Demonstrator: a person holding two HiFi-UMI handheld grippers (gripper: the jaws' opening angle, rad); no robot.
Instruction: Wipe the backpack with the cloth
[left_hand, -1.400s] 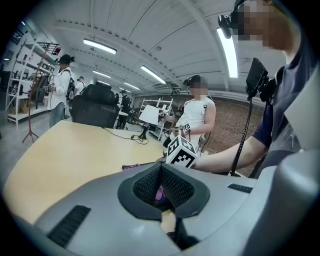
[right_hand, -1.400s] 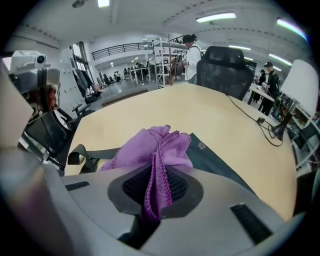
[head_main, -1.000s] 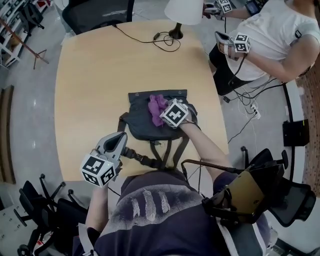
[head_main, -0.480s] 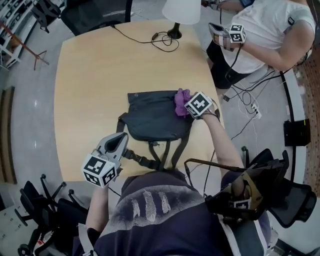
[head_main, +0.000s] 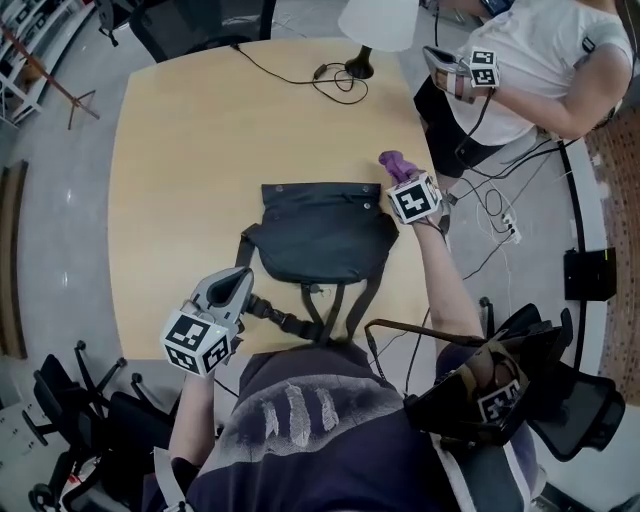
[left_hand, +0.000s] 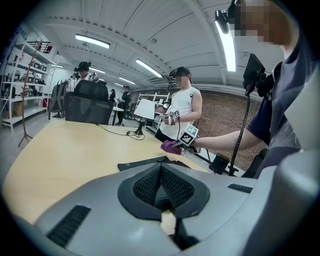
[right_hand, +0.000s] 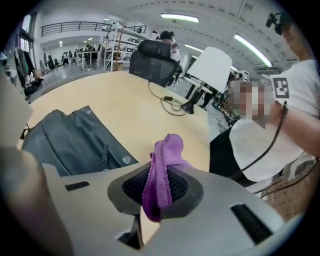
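The dark grey backpack (head_main: 320, 235) lies flat in the middle of the wooden table (head_main: 180, 150), straps (head_main: 335, 305) trailing toward me. My right gripper (head_main: 402, 178) is off the bag's far right corner, near the table's right edge, and is shut on the purple cloth (head_main: 396, 162). In the right gripper view the cloth (right_hand: 162, 172) sticks up between the closed jaws of this gripper (right_hand: 159, 189), with the backpack (right_hand: 75, 142) down to the left. My left gripper (head_main: 240, 278) rests by the bag's near left strap, jaws together. The left gripper view shows that gripper (left_hand: 161, 187) holding nothing, the backpack (left_hand: 145, 163) ahead.
A white-shaded lamp (head_main: 378, 20) and its black cable (head_main: 335, 85) stand at the table's far edge. A second person (head_main: 530, 70) with grippers (head_main: 462, 72) is at the far right. Office chairs (head_main: 200, 25) sit behind the table, with more (head_main: 80, 400) beside me.
My right gripper has carried the cloth off the bag's top, rightward and away from me, to beyond its far right corner. The left gripper has stayed put.
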